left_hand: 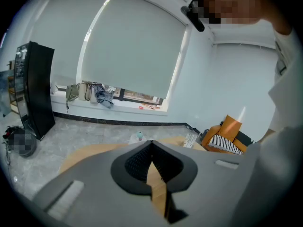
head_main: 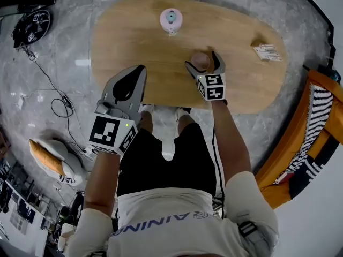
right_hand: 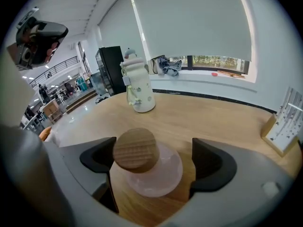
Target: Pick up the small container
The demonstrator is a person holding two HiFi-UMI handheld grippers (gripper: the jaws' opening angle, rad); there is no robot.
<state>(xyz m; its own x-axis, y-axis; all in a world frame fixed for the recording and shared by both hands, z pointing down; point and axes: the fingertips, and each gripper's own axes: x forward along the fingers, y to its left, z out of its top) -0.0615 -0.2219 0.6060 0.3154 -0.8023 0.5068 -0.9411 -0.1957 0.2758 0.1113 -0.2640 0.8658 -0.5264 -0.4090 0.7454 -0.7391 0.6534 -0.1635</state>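
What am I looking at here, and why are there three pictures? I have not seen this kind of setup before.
No robot here: a person stands at a wooden table with a hand-held two-jaw gripper in each hand. The head view comes from a camera on the person's head, looking down. The other two come from cameras riding on the grippers, looking along their jaws. On the table are a small jar with a wooden lid, a white bottle and a small rack. The right gripper has its jaws apart on either side of the jar, not yet closed on it. The left gripper is shut and empty, near the table's edge.
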